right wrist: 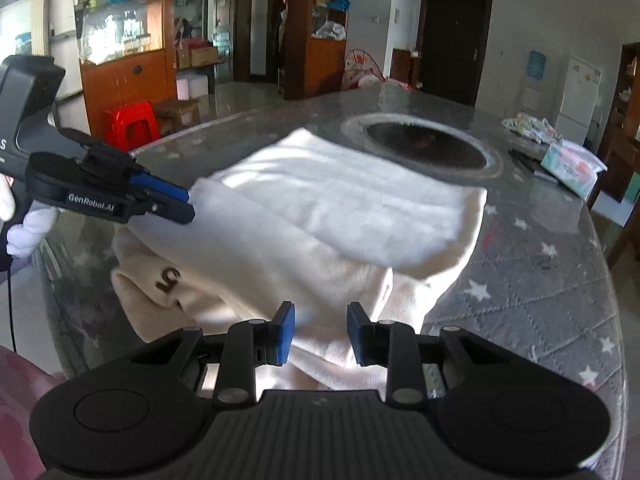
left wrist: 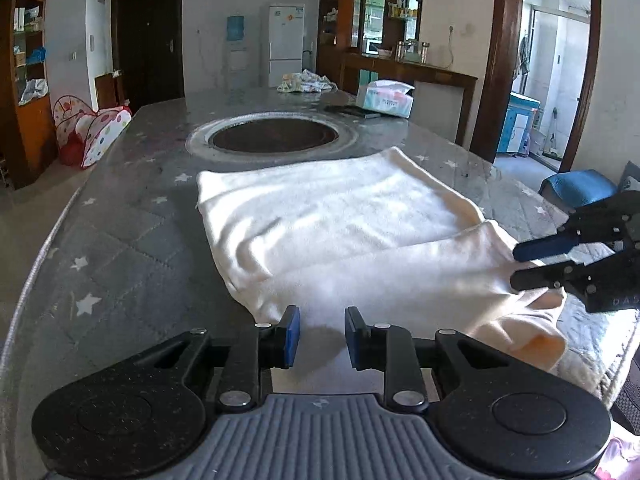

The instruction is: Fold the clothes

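Cream garment point(left wrist: 340, 224) (folded once) lies on table point(left wrist: 120, 240) beneath 2 parted tools: left tool point(left wrist: 322, 336), right tool point(right wrist: 321, 334).

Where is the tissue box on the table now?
The tissue box sits at the table's far right in the left wrist view, beyond the round hole and the white garment, near a crumpled cloth.

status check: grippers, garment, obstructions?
Left gripper open, right gripper open, both at near edge. Cream fleece garment part folded on grey quilted table. Nothing blocking.
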`<state>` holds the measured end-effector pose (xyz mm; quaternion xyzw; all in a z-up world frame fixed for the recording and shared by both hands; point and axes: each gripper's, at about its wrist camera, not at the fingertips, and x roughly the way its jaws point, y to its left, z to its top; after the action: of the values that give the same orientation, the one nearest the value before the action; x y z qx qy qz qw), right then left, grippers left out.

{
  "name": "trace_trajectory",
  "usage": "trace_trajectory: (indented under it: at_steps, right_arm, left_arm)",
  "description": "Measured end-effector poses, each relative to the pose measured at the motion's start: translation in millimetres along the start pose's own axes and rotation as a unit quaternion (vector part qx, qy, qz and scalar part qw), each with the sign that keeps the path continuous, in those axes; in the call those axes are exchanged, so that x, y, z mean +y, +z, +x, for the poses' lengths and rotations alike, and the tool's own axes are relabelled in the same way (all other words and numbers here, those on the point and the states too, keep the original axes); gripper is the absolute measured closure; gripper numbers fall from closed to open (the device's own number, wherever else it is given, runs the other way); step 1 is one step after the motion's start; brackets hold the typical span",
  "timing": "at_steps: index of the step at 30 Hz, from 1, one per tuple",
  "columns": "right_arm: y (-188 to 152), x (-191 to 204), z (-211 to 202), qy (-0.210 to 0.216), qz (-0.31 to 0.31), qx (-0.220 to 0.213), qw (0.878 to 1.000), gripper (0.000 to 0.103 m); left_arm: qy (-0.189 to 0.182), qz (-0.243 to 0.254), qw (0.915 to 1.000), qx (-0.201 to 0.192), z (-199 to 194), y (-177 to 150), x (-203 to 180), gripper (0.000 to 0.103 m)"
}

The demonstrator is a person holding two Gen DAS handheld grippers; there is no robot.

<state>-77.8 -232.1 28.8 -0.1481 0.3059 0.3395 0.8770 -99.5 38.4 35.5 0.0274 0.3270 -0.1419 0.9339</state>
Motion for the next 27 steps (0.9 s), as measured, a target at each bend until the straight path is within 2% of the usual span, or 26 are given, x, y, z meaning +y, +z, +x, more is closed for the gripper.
trace_trajectory:
  at_steps: [5,9,12,16,21,27]
  right_arm:
    - [-6.6,1.9,6.9,0.002,0.001,0.014,1.000,0.075]
    - [-6.4,4.2,-0.4,0.000,-0.004,0.008,1.000,0.074]
    - [-6.4,5.0,-5.6,-0.001,-0.007,0.005,1.000,0.073]
    - [-9.9,5.3,-11.0,-0.004,-0.008,0.010,1.000,0.072]
    - [-15.0,8.2,-18.3,-0.008,-0.021,0.017,1.000,0.067]
    - [-21.1,12.0,-26.6,-0.011,-0.037,0.025,0.999,0.061]
  left_arm:
    - [-0.016,0.029,0.9994,0.002,-11.0,-7.2,-9.9,0.073]
    - [-0.024,0.068,0.9974,0.008,-20.8,-16.3,-19.3,0.069]
    - [-0.029,0.110,0.9935,0.006,-30.2,-24.2,-27.3,0.063]
    - [-0.036,0.156,0.9871,0.009,-37.5,-35.0,-36.5,0.061]
    - [-0.040,0.190,0.9810,0.003,-36.9,-43.4,-48.7,0.058]
    - [-0.038,0.205,0.9778,-0.015,-23.6,-42.0,-61.5,0.058]
